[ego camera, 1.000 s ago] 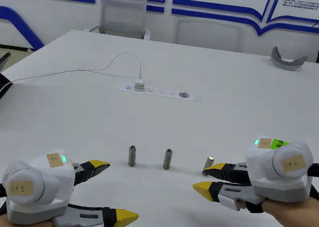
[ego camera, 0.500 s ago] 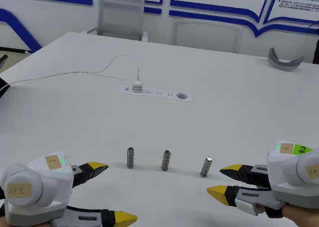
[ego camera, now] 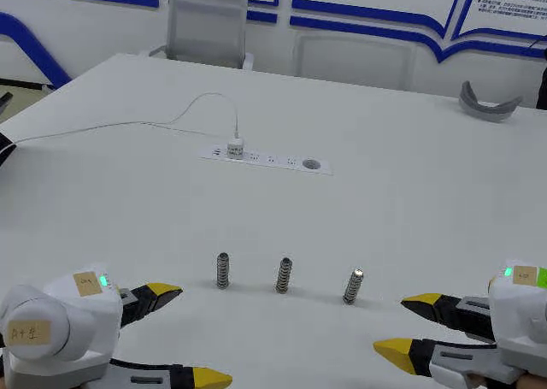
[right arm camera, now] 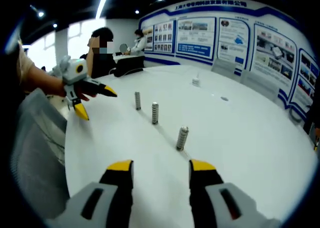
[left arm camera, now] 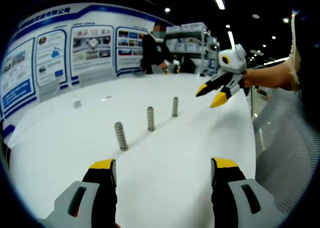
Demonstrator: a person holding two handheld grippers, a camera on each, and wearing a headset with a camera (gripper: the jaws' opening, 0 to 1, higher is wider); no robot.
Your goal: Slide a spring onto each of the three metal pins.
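Springs (ego camera: pixel 284 275) look like they're already sitting on all three pins (ego camera: pixel 357 274), standing in a row on the tabletop (ego camera: pixel 385 192) just ahead of my grippers. Left gripper (ego camera: pixel 198 334) and right gripper (ego camera: pixel 396 324) both have their fingers spread wide with nothing in them. The coils look tiny, light and squashy end to end, and they'd probably ping away if pinched hard. I'd grab one gently across mid-coil. The rightmost spring (ego camera: pixel 353 286) leans a bit.
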